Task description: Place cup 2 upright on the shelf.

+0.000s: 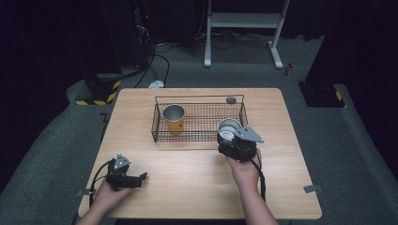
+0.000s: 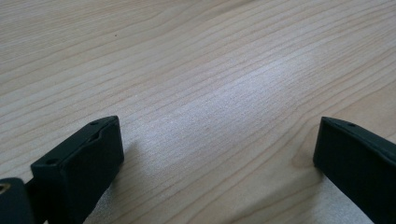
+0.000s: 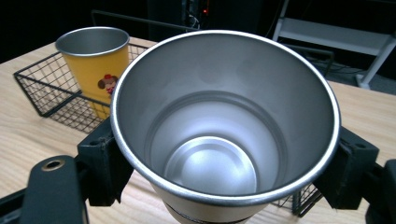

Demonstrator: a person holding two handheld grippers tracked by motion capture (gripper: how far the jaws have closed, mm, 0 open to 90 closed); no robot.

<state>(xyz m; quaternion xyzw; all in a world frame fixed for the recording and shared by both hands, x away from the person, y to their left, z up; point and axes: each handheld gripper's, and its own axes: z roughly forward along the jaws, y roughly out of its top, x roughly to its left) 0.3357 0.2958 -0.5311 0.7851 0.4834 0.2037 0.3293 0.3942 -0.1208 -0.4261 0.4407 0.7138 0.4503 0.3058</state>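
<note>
My right tongs grip a steel cup, one black jaw pressed against each side of its wall just under the rolled rim. The cup is a smooth, brushed-metal cone, wider at the mouth, with a stepped ring near its round, flat bottom; a dark band runs round its outside at the lower edge of the right gripper view, and I cannot read anything on it. In the high view the cup sits right of centre, held at the near right corner of the wire basket.

The basket is a black, rectangular grid of thin wire. In its left end stands a yellow cup, upright, steel inside, with a small cartoon figure in a red hat printed on its side; there is no lettering I can make out.

My left tongs stand wide apart with nothing between them, low over the pale wood-grain worktop, at the lower left of the high view.
</note>
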